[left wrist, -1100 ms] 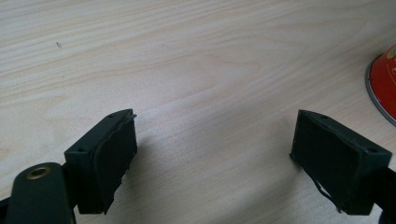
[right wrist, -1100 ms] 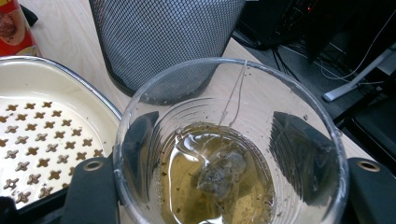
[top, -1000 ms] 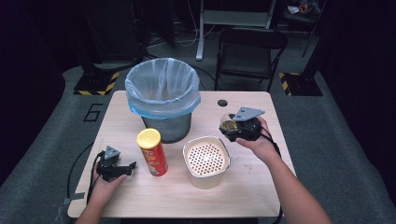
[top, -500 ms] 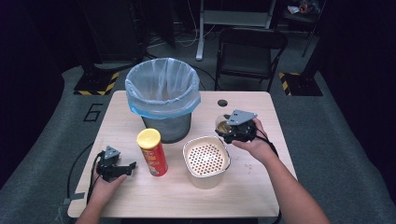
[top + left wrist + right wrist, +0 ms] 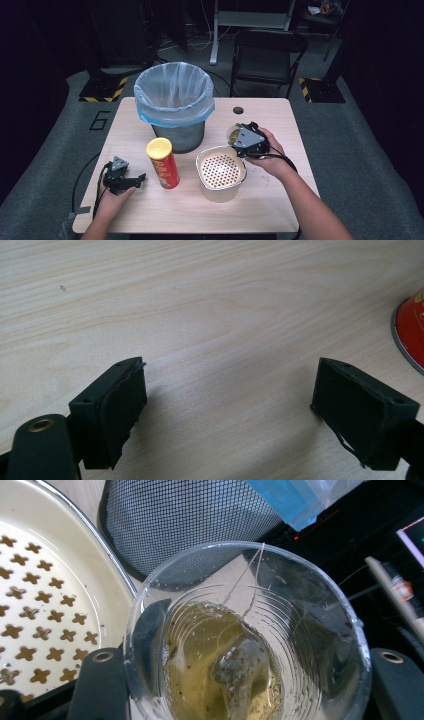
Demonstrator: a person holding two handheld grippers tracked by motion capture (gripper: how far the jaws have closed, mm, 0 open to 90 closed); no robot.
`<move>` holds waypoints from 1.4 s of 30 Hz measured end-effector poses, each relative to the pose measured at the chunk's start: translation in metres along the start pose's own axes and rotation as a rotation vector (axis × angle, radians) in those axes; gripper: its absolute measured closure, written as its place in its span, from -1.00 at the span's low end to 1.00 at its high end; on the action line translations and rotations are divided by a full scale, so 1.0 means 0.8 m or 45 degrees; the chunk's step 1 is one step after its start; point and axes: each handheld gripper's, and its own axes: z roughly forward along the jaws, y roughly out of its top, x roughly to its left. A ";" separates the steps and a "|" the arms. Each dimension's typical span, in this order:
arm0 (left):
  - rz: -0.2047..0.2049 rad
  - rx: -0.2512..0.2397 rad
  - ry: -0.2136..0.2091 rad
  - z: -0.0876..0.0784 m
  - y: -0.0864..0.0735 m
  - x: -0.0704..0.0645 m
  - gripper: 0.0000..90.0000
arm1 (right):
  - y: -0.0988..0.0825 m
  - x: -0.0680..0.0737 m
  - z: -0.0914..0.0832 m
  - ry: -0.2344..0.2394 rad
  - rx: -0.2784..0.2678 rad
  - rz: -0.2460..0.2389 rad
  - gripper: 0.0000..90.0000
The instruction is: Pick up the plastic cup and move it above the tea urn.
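Table: pale wooden top, everything I worked with stood on it.
Bin: black mesh wastebasket lined with a blue bag, at the back of the table, left of the middle; nothing dropped into it that I could make out.
Strainer tub: cream container with a perforated insert, just in front and to the right of the bin; the cross-shaped holes looked wet at the rim, though I could not tell whether liquid had gone through.
Can: red tube of crisps with a yellow lid, upright between my left hand and the strainer tub, untouched.
Right gripper: my right gripper was clamped on the clear plastic cup, one black jaw on either side of its wall; I held it just beside the far right rim of the tub, close to the bin's mesh.
Left gripper: my left gripper lay on the table with its jaws spread wide and nothing between them, beside the can.
Cup contents: yellowish tea and a soaked tea bag, its string running up to the rim.
Progress: I judged the cup picked up and brought to the tub; draining the tea through the strainer and binning the bag and cup were not yet done.
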 end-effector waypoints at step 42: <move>-0.001 -0.001 -0.001 0.000 0.000 0.000 -0.70 | 0.033 0.107 0.010 -0.538 0.218 -1.512 -0.22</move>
